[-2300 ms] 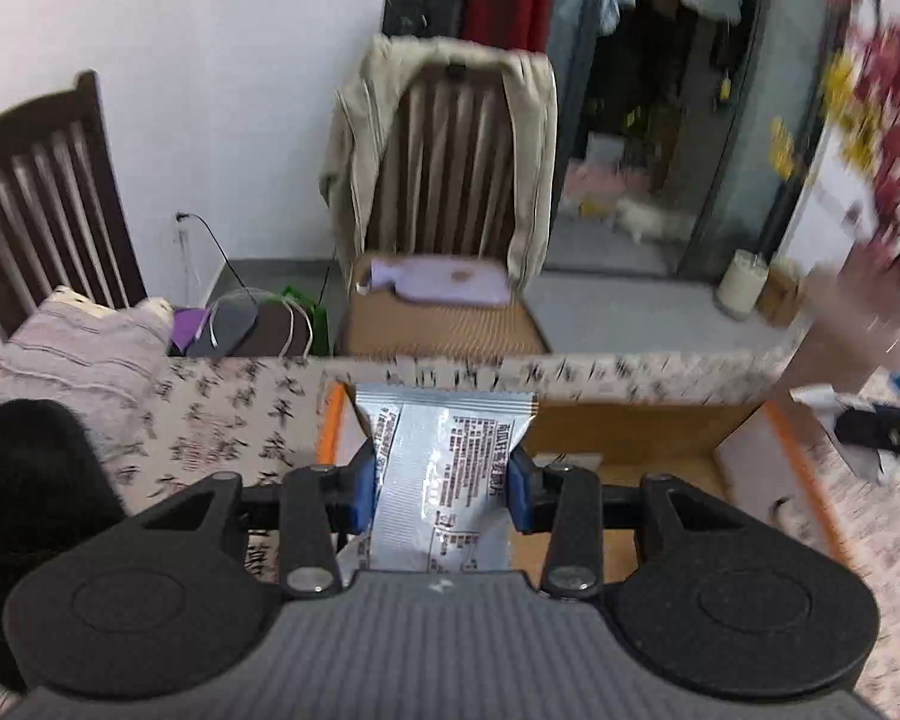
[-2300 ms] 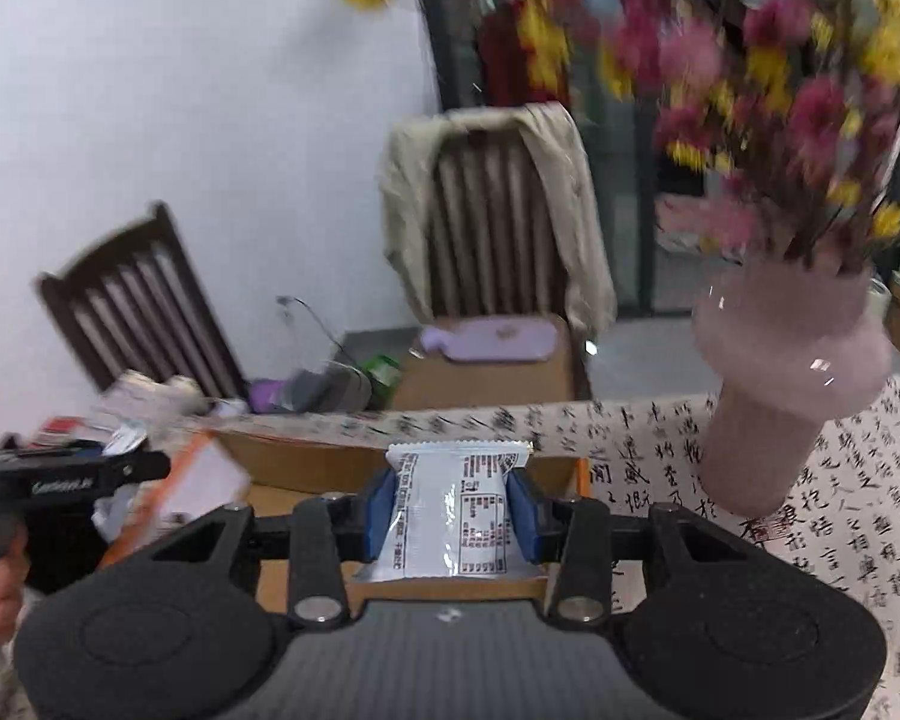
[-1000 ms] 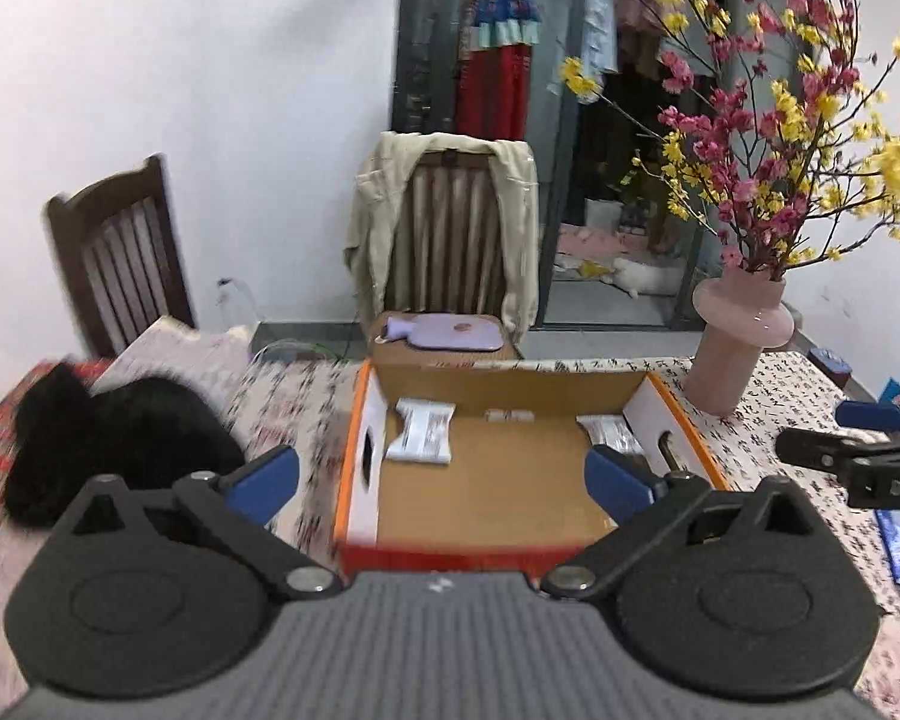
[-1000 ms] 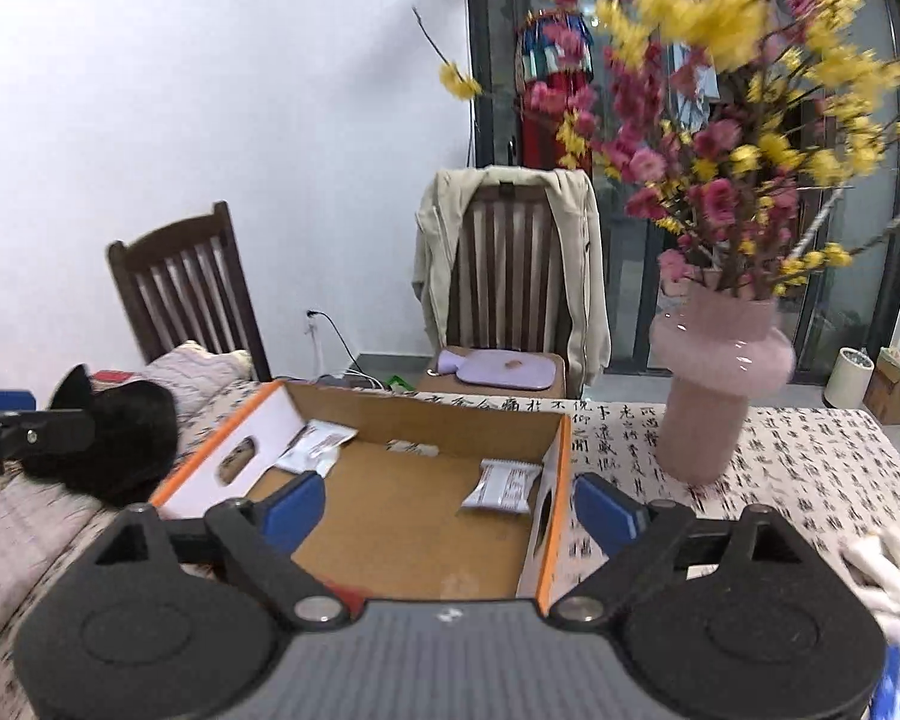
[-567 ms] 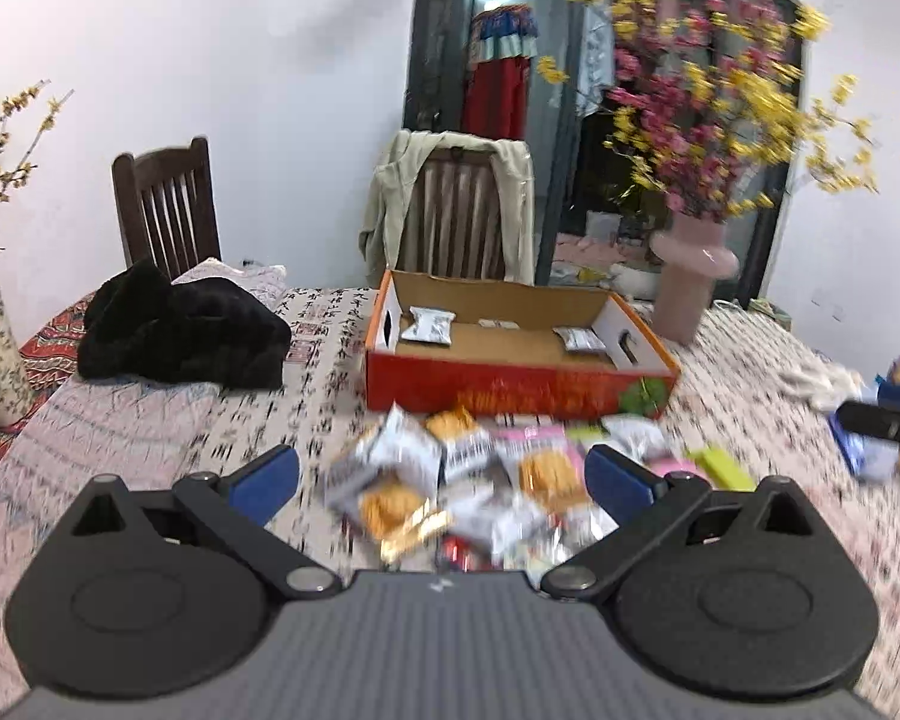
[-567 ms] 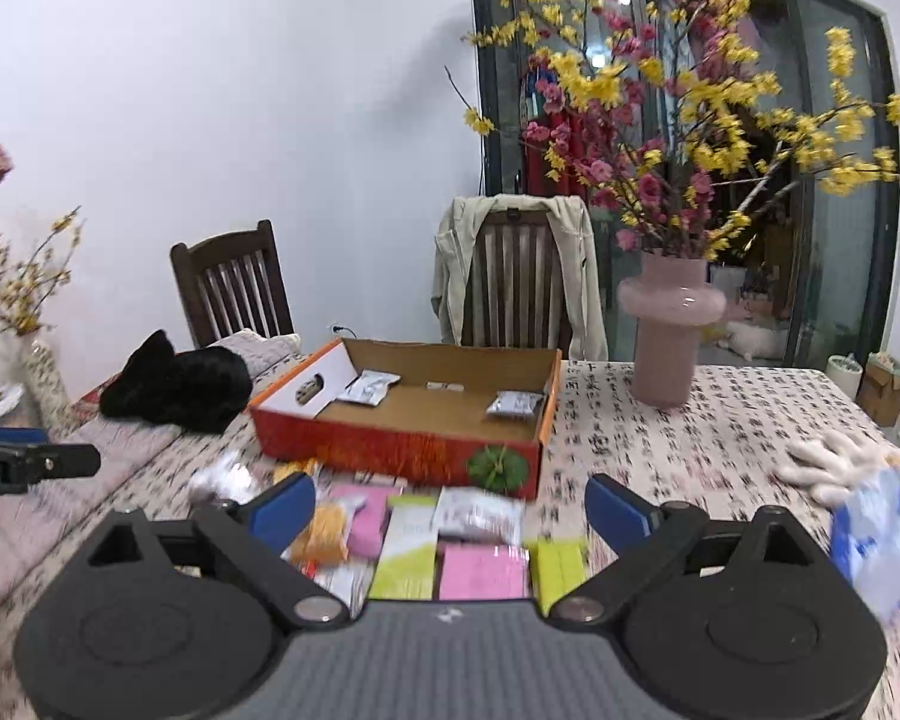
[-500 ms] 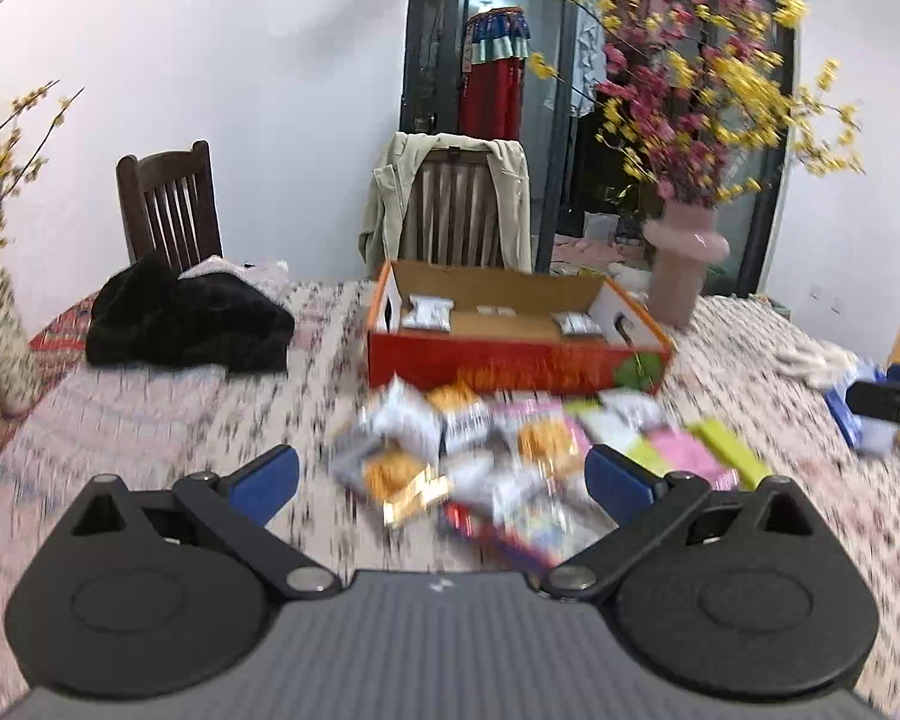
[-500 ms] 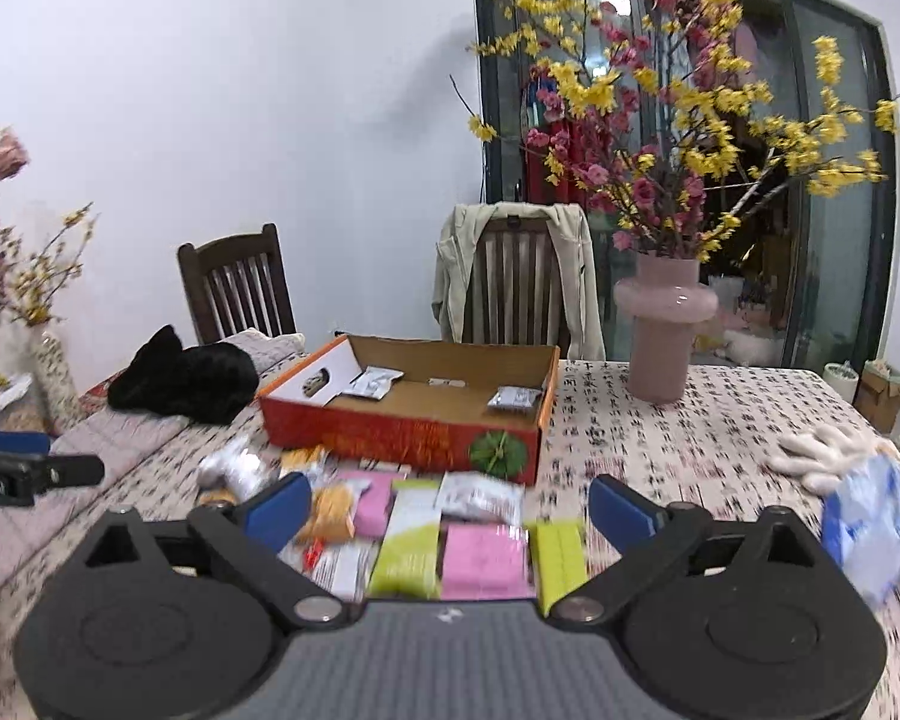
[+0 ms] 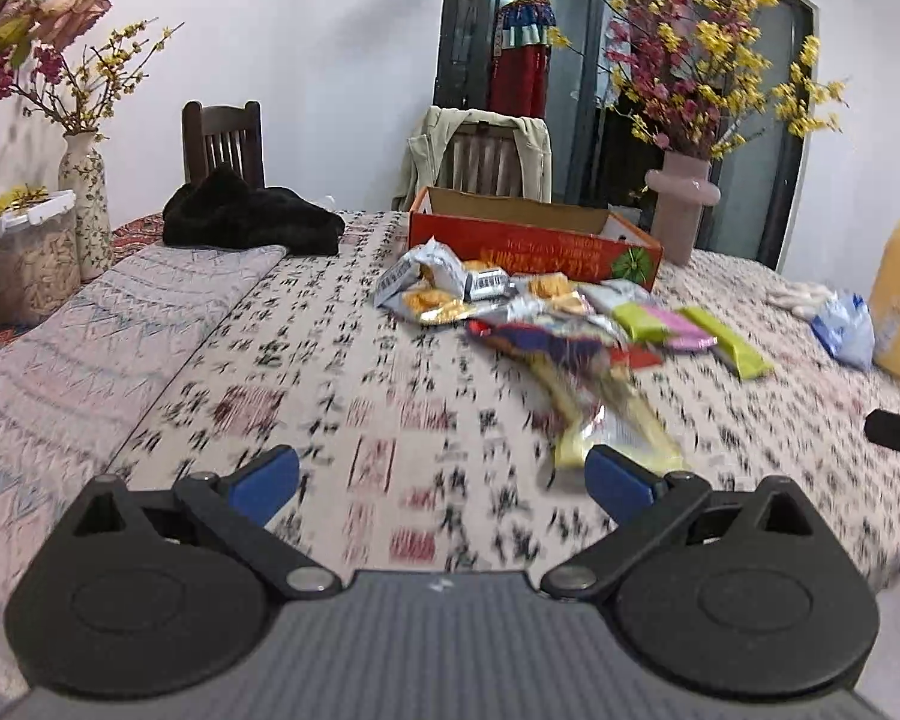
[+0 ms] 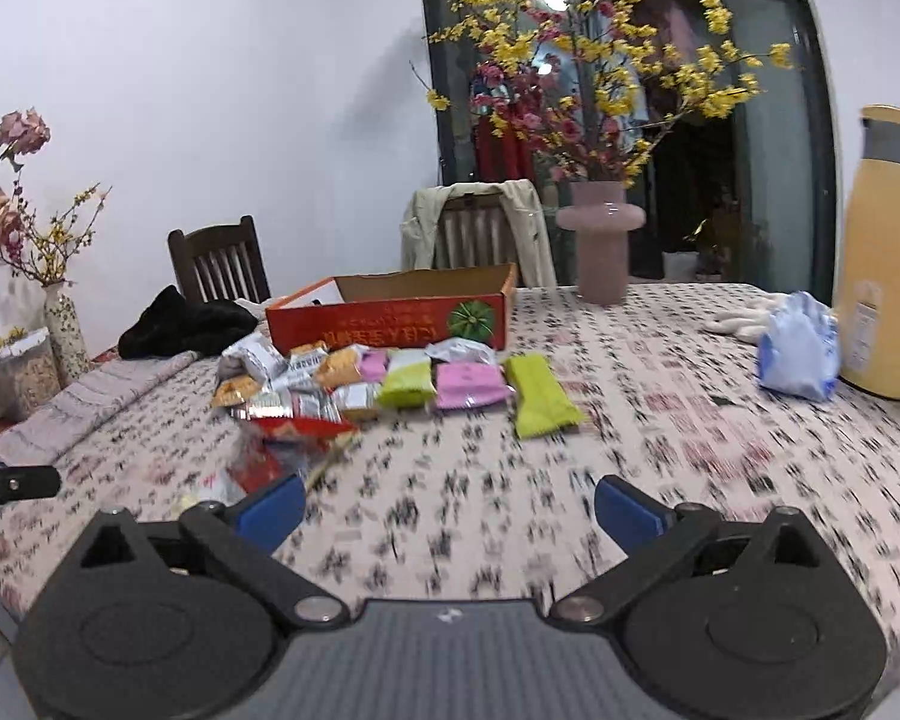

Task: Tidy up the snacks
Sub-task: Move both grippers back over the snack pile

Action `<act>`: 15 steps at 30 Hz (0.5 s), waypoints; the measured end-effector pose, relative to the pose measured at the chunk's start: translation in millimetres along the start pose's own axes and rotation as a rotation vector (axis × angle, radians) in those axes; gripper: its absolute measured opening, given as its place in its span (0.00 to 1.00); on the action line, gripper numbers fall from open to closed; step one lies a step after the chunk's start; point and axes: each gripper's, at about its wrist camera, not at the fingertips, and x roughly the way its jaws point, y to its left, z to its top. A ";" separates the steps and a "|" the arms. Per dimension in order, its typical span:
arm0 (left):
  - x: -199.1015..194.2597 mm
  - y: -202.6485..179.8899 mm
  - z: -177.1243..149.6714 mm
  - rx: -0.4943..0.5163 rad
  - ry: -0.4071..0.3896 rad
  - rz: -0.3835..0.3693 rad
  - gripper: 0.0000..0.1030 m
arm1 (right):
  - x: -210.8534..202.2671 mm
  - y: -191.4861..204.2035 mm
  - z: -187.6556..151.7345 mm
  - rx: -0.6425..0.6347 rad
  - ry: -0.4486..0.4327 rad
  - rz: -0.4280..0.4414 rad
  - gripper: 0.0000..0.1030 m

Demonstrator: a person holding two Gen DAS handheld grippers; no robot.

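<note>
A red cardboard box (image 9: pixel 534 249) (image 10: pixel 390 318) stands open-topped at the far middle of the table. In front of it lies a heap of snack packets (image 9: pixel 546 312) (image 10: pixel 354 384), among them green (image 10: pixel 537 396) and pink (image 10: pixel 468 384) ones. My left gripper (image 9: pixel 444 480) is open and empty, low over the near tablecloth; a blurred yellow packet (image 9: pixel 606 438) lies just past its right finger. My right gripper (image 10: pixel 450 507) is open and empty too, with a red packet (image 10: pixel 288 438) ahead of its left finger. Each gripper's tip shows at the edge of the other's view.
A pink vase of flowers (image 10: pixel 600 240) stands right of the box. A yellow flask (image 10: pixel 888 264), a blue bag (image 10: pixel 801 348) and white gloves (image 10: pixel 744 315) sit at the right. Black clothing (image 9: pixel 252 216), a folded cloth (image 9: pixel 108 324), a small vase (image 9: pixel 84 204) and chairs are at the left.
Both grippers let go of their silver packets in the box, then pulled back and down towards the near table edge. The box now looks far off, with the snack heap in between.
</note>
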 end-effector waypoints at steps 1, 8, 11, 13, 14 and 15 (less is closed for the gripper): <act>-3.8 1.8 -5.7 0.004 -0.005 0.002 1.00 | -3.4 0.2 -4.7 -0.005 -0.004 -0.006 1.00; -11.9 13.3 -12.0 -0.018 -0.016 0.044 1.00 | -16.4 2.6 -24.9 -0.060 -0.041 -0.051 1.00; -10.5 15.7 -11.7 -0.032 -0.015 0.050 1.00 | -12.8 3.5 -23.9 -0.045 -0.033 -0.043 1.00; -9.5 14.4 -13.2 -0.025 -0.010 0.046 1.00 | -12.7 5.7 -23.9 -0.053 -0.035 -0.038 1.00; -9.1 13.3 -13.6 -0.023 -0.010 0.044 1.00 | -12.8 7.1 -23.7 -0.060 -0.037 -0.037 1.00; -8.5 12.1 -13.9 -0.019 -0.010 0.039 1.00 | -12.9 7.8 -23.3 -0.065 -0.040 -0.037 1.00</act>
